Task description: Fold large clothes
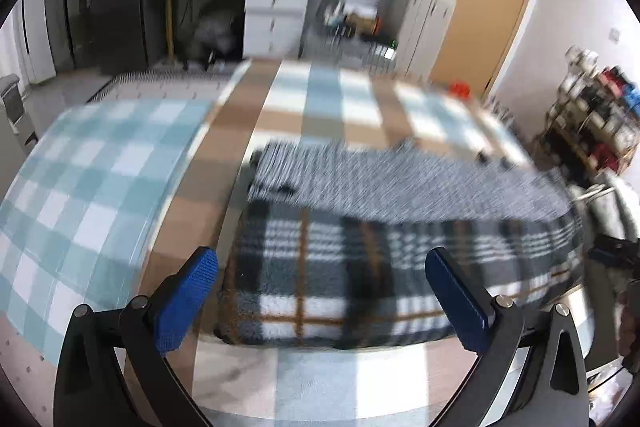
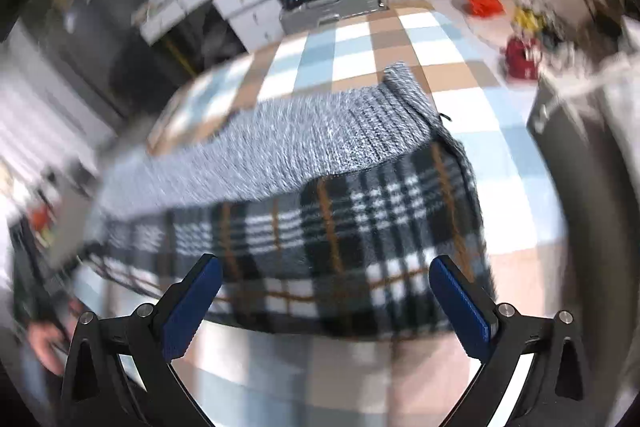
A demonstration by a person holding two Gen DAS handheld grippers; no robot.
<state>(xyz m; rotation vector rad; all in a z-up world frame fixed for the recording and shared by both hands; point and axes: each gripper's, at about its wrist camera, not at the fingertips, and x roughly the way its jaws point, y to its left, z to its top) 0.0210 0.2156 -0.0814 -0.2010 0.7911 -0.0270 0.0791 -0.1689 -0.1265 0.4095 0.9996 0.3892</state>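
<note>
Folded dark plaid garment (image 1: 340, 271) lies on the checked bedcover (image 1: 320, 103), near its front edge, with a grey knit garment (image 1: 400, 183) laid across its far half; the knit's far edge runs unevenly, one corner poking up. In the right wrist view the same plaid garment (image 2: 340, 239) sits under the grey knit (image 2: 312, 143), its near edge close to the cover's front edge (image 2: 516, 167). Left gripper (image 1: 322, 301) has its blue pads spread wide, gripping nothing, hovering at the plaid's near edge. Right gripper (image 2: 326, 307) likewise spread, empty. Bare cover to the left, right and beyond the pile. A lighter checked blanket (image 1: 88, 187) drapes at the left. Both frames motion-blurred.
</note>
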